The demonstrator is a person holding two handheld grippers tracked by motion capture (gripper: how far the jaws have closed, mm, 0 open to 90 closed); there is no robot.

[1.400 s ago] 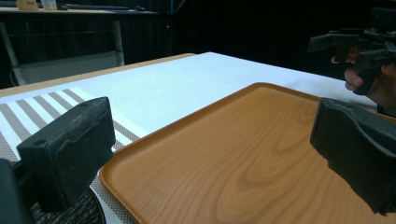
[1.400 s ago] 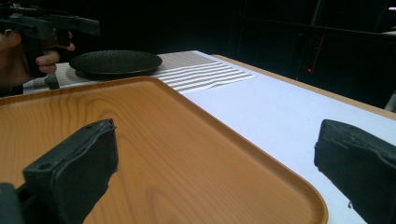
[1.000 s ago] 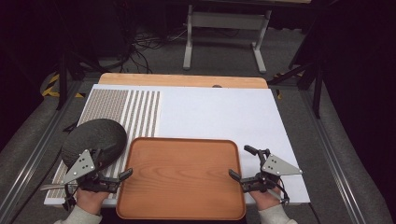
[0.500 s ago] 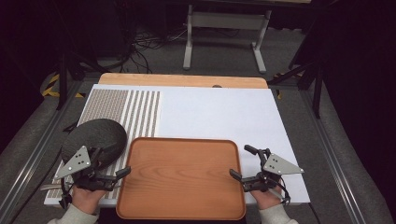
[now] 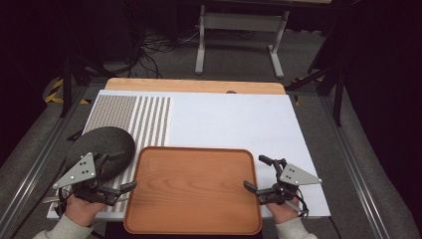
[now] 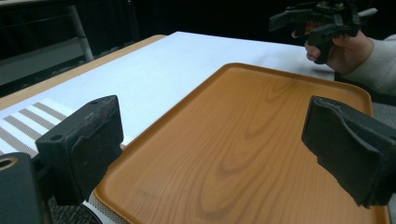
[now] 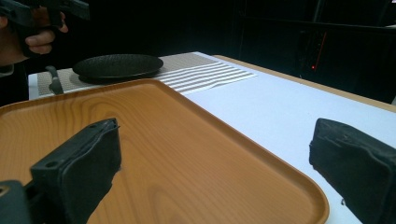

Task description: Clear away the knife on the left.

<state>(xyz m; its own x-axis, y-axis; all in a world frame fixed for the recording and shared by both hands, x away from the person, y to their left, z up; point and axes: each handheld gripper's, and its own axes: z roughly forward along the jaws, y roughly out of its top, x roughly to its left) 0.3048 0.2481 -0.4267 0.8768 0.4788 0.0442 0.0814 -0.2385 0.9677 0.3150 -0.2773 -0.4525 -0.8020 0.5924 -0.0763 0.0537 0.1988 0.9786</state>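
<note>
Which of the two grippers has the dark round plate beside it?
The left gripper: the dark round plate lies just beyond it, while the right gripper has bare white mat around.

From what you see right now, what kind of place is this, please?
Probably a lab or studio set up for recording table tasks, not a home. A white mat covers the table under a bare wooden tray and a dark plate. Cables lie on the grey floor behind, and the surroundings are black.

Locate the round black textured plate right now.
In the high view, the round black textured plate lies at the table's left on the striped mat, beside the wooden tray.
</note>
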